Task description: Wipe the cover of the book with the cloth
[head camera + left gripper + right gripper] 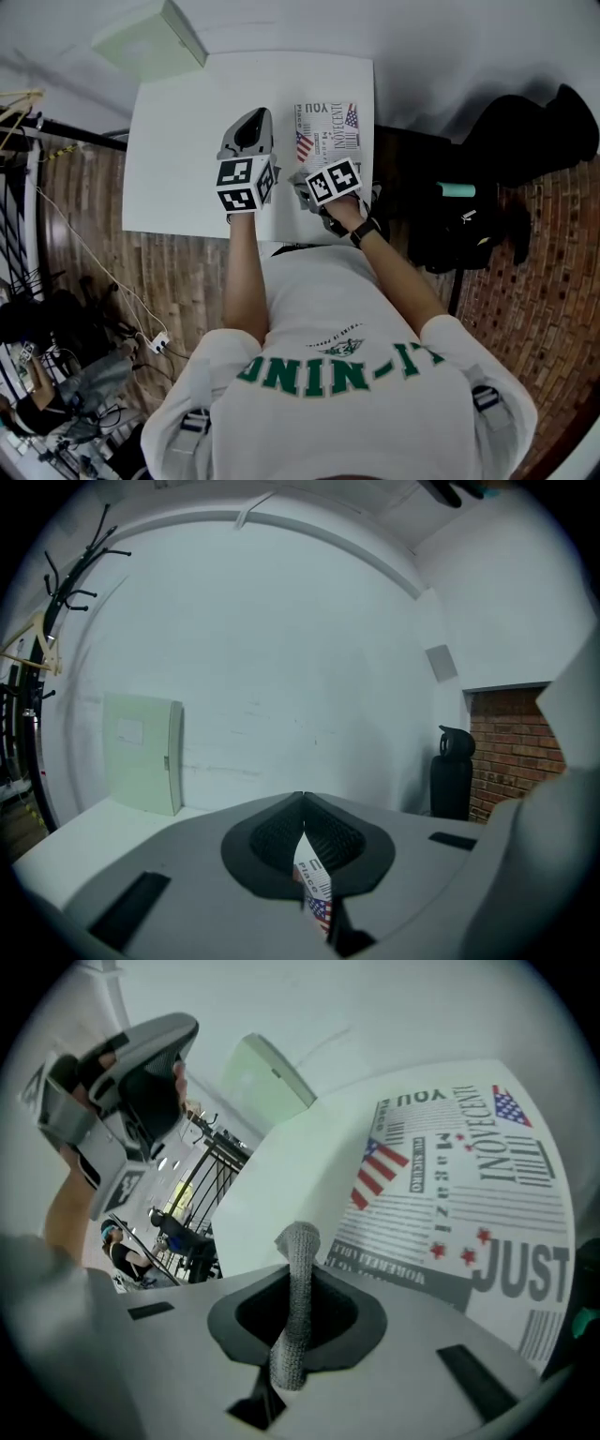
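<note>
One book (pixel 326 129) lies flat, cover up, on the far right part of the white table (pixel 187 141), just ahead of the right gripper (pixel 296 1283). That gripper is clamped on a grey knit cloth (pixel 300 1241), which pokes past the jaw tips as a narrow roll, apparently not on the cover yet. The left gripper (pixel 302 799) is raised beside the book's left edge, jaws closed on a thin printed slip (pixel 316 883); can't tell if it's part of the book. To wipe well, imo: lower the right gripper so cloth, not jaw tips, meets the cover; light pressure, long overlapping strokes edge to edge. The book may slide, so steady it w/ the left gripper if poss.
</note>
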Demonstrator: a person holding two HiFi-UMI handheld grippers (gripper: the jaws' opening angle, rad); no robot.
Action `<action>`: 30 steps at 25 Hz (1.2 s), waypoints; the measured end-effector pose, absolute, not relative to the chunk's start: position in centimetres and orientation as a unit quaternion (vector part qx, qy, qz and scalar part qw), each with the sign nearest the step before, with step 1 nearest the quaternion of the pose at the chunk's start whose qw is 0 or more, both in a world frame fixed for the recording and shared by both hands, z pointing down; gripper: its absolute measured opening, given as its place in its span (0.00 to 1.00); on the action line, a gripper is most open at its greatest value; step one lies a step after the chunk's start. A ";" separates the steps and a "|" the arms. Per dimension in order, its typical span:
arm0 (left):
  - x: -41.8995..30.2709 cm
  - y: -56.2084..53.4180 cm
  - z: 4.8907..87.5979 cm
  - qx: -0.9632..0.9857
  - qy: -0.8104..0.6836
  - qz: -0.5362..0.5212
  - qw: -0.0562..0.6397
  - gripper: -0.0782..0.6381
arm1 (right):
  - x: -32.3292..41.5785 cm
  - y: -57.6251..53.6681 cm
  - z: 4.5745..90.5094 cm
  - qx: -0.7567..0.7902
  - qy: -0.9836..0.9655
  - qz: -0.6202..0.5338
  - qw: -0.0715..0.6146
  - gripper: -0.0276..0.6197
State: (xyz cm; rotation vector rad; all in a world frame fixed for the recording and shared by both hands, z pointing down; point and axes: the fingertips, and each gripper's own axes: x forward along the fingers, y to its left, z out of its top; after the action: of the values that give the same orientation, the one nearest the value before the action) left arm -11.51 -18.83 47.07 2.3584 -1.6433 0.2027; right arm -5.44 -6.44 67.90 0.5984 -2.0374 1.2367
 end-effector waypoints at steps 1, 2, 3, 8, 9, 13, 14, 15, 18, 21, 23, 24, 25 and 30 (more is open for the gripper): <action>-12.0 -18.7 47.0 0.809 -0.569 0.069 0.129 0.12 | -6.1 -6.2 68.2 0.226 -0.783 0.468 0.341 0.10; -12.4 -18.7 47.0 0.807 -0.572 0.068 0.129 0.12 | -6.5 -6.2 68.4 0.226 -0.785 0.465 0.342 0.10; -12.6 -18.7 47.0 0.806 -0.574 0.068 0.129 0.12 | -6.7 -6.2 68.4 0.227 -0.786 0.464 0.339 0.10; -12.6 -18.9 47.2 0.807 -0.572 0.066 0.133 0.12 | -4.8 -6.3 68.4 0.237 -0.784 0.482 0.312 0.10; -12.2 -19.1 47.3 0.809 -0.569 0.066 0.133 0.12 | -3.9 -6.3 68.4 0.243 -0.782 0.485 0.307 0.10; -10.3 -19.7 47.4 0.821 -0.551 0.069 0.131 0.12 | 0.8 -7.0 68.3 0.286 -0.768 0.497 0.286 0.10; -9.7 -19.8 47.4 0.824 -0.546 0.070 0.130 0.12 | 2.3 -7.2 68.3 0.298 -0.764 0.500 0.279 0.10; -9.2 -19.9 47.4 0.828 -0.542 0.070 0.130 0.12 | 3.7 -7.4 68.3 0.311 -0.760 0.502 0.273 0.10; -7.8 -20.3 47.3 0.836 -0.529 0.072 0.128 0.12 | 7.7 -8.1 68.1 0.350 -0.746 0.506 0.253 0.10; -6.7 -20.6 47.3 0.841 -0.520 0.075 0.127 0.12 | 10.8 -8.4 67.9 0.382 -0.734 0.510 0.235 0.10; -6.3 -20.7 47.3 0.843 -0.517 0.076 0.127 0.12 | 12.2 -8.4 68.0 0.399 -0.733 0.495 0.243 0.10; -6.2 -20.7 47.4 0.844 -0.516 0.077 0.127 0.12 | 12.8 -8.4 68.3 0.407 -0.731 0.486 0.255 0.10; -6.1 -20.7 47.4 0.844 -0.515 0.078 0.127 0.12 | 13.3 -8.3 68.7 0.415 -0.725 0.478 0.270 0.10; -6.4 -20.7 47.2 0.844 -0.516 0.081 0.123 0.12 | 13.7 -9.1 68.3 0.444 -0.717 0.480 0.243 0.10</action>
State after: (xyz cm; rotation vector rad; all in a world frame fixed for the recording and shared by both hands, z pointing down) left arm -6.42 -20.71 47.17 2.4630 -1.5041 0.2363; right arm 13.73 -9.09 68.26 1.2141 -1.9581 1.3112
